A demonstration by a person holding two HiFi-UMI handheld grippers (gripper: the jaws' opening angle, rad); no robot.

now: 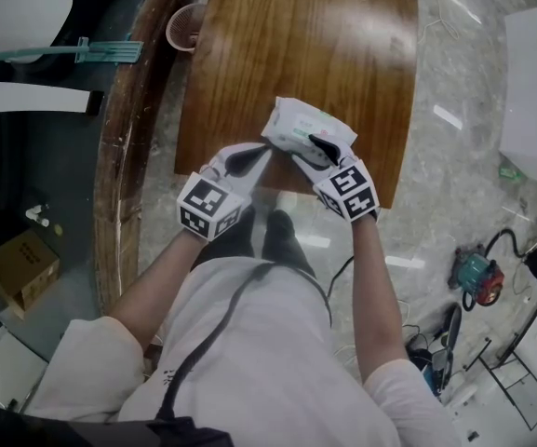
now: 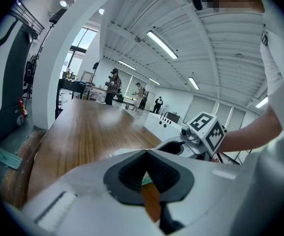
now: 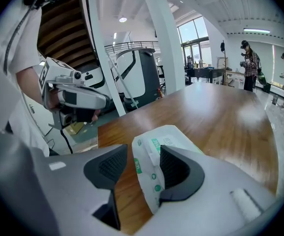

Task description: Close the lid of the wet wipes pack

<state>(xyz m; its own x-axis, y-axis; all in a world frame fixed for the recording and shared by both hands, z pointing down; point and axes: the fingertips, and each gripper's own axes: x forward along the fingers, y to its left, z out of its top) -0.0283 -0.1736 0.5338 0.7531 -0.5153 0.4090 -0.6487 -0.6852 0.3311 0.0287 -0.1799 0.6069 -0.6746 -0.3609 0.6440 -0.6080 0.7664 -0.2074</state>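
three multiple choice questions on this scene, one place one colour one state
1. Where does the wet wipes pack lie? A on the floor; B on the wooden table, near the person's edge; C in a box.
2. What colour is the pack mostly? A red; B black; C white.
3. How do the right gripper's jaws stand? A apart, the pack's end between them; B together; C shut on a cup.
Answers: 1 B, the head view shows it by the table's near edge; 2 C, white wrap with small green marks; 3 A, a gap shows beside the pack.
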